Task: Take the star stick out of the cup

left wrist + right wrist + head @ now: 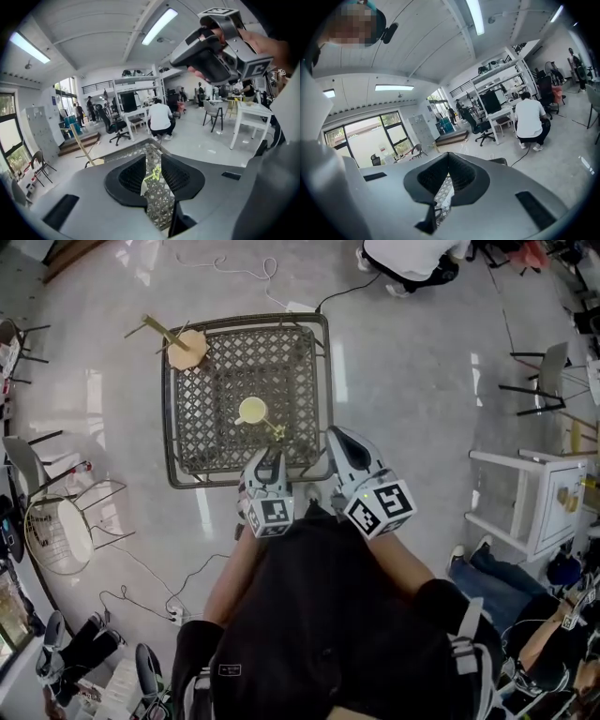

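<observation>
A cream cup (pixel 251 411) stands near the middle of a black lattice table (pixel 211 432). The yellow star stick (pixel 277 432) leans out of it toward the table's near edge. My left gripper (pixel 266 457) hovers at that near edge, just short of the star, with open jaws. In the left gripper view the star (pixel 156 172) and the cup (pixel 144 185) show through the gap of the left gripper (pixel 153 157), still apart from its pads. My right gripper (pixel 336 439) is raised beside the table's near right corner. The right gripper (pixel 447 155) has its jaws together and empty.
A tan round object with sticks (pixel 187 348) sits on the table's far left corner. Wire chairs (pixel 61 531) stand on the left and a white table (pixel 534 493) on the right. A cable (pixel 150 601) lies on the glossy floor. A crouching person (pixel 408 259) is beyond the table.
</observation>
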The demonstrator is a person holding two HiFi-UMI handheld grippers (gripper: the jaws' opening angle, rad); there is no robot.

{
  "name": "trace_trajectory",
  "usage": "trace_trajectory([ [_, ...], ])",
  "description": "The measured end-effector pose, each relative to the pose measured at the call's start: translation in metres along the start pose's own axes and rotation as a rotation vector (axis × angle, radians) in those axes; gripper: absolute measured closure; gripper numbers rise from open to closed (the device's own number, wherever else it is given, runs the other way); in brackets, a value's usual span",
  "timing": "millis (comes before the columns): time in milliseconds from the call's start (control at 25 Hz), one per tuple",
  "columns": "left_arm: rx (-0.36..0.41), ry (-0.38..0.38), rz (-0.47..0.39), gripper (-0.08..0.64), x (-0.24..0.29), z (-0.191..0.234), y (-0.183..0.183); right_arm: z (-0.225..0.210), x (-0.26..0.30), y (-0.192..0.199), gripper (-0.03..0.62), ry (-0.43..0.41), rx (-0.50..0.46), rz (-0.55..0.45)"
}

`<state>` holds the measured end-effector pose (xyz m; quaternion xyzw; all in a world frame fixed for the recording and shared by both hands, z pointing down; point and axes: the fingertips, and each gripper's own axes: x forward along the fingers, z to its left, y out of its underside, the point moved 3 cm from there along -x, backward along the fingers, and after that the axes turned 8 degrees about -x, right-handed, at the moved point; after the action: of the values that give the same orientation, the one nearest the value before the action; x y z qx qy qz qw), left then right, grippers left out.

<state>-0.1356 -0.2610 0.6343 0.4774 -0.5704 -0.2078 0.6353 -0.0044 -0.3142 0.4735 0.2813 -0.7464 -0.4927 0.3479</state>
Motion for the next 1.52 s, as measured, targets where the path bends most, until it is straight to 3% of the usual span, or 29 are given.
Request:
trace_trajectory([
  [200, 0.097, 0.012, 0.052, 0.428, 0.032, -0.004, 0.026, -0.007, 0.007, 0.003, 0.583, 0.022, 0.002, 0.017],
  [720, 0.195, 0.017, 0.124, 0.428, 0.075, -0.006, 0.060, -0.011, 0.015, 0.013, 0.581, 0.041, 0.007, 0.046],
  [1000, 0.214, -0.023, 0.162, 0.449, 0.087, -0.005, 0.071, -0.012, 0.015, 0.015, 0.583, 0.045, 0.013, 0.051],
  [1120, 0.210, -0.055, 0.157, 0.498, 0.088, -0.001, 0.069, -0.013, 0.015, 0.017, 0.583, 0.046, 0.018, 0.056],
  [1520, 0.187, -0.088, 0.123, 0.518, 0.076, 0.008, 0.061, -0.010, 0.010, 0.015, 0.583, 0.038, 0.016, 0.042],
])
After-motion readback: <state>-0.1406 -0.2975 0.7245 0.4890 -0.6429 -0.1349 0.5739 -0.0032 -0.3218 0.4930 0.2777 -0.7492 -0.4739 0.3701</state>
